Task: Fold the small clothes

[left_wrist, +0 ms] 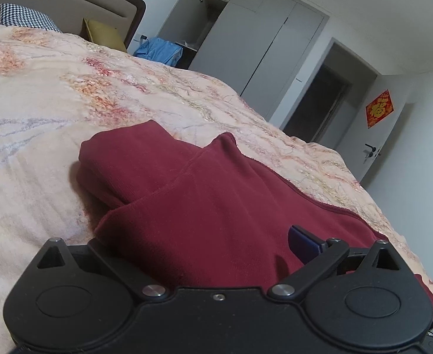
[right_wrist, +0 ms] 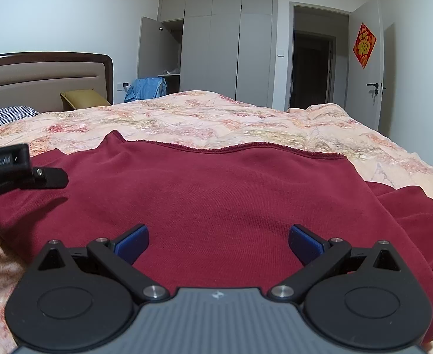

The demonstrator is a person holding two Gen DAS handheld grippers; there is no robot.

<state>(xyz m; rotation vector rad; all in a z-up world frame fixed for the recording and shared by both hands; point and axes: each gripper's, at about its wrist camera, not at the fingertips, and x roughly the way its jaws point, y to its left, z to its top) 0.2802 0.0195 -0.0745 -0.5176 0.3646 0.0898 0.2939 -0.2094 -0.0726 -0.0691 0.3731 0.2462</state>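
Note:
A dark red garment (right_wrist: pixel 216 194) lies spread on the bed, partly folded; in the left wrist view (left_wrist: pixel 204 194) a folded flap lies over its left part. My right gripper (right_wrist: pixel 217 246) is open just above the garment's near edge, both blue pads (right_wrist: pixel 133 243) apart and empty. My left gripper (left_wrist: pixel 216 247) is wide open over the garment's left side; its right blue pad (left_wrist: pixel 303 243) shows, and the left pad is hidden under the cloth. The left gripper also shows at the left edge of the right wrist view (right_wrist: pixel 16 168).
The bed has a peach floral cover (right_wrist: pixel 216 115). A headboard (right_wrist: pixel 39 73) and pillows (right_wrist: pixel 10 115) are at far left. A grey wardrobe (right_wrist: pixel 216 44), an open doorway (right_wrist: pixel 313 59) and a door with a red decoration (right_wrist: pixel 363 45) stand behind.

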